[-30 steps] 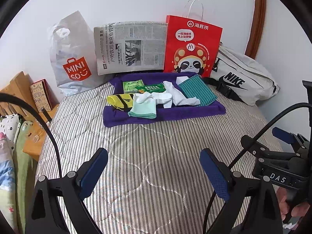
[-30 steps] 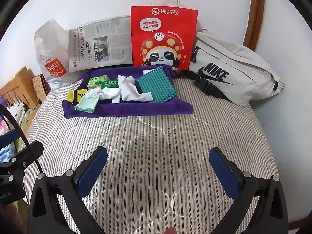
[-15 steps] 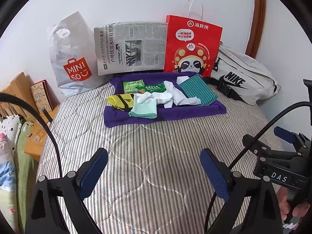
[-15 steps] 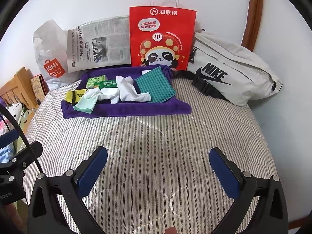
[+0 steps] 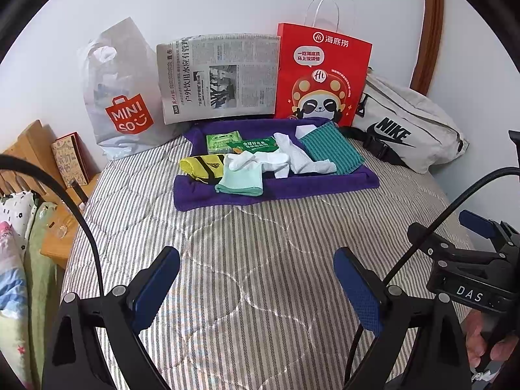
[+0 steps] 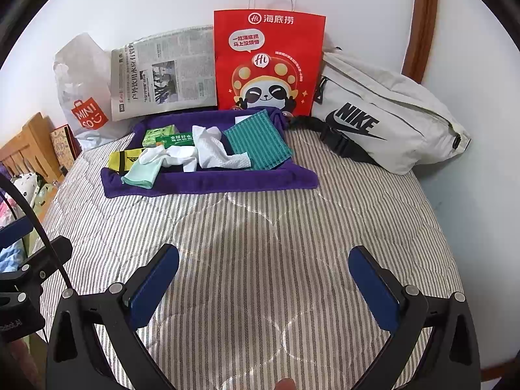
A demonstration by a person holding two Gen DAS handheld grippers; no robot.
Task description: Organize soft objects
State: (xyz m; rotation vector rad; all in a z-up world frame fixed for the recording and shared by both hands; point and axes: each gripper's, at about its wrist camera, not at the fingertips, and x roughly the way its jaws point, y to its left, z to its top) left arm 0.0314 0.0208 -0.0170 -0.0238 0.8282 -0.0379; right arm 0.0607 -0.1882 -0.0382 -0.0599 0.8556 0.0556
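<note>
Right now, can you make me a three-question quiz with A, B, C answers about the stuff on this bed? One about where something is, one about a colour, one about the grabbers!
1. Where does the mint green sock lie?
A. on the purple towel's front edge
B. inside the red bag
C. on the floor

2. What colour is the paper bag with the panda?
A. blue
B. red
C. yellow

3. How are the left gripper and right gripper?
A. both open, holding nothing
B. both clamped on socks
C. one holds newspaper

Answers: 1 A, it overhangs the purple towel. 2 B, its front is red. 3 A, only the striped quilt shows between their fingers.
</note>
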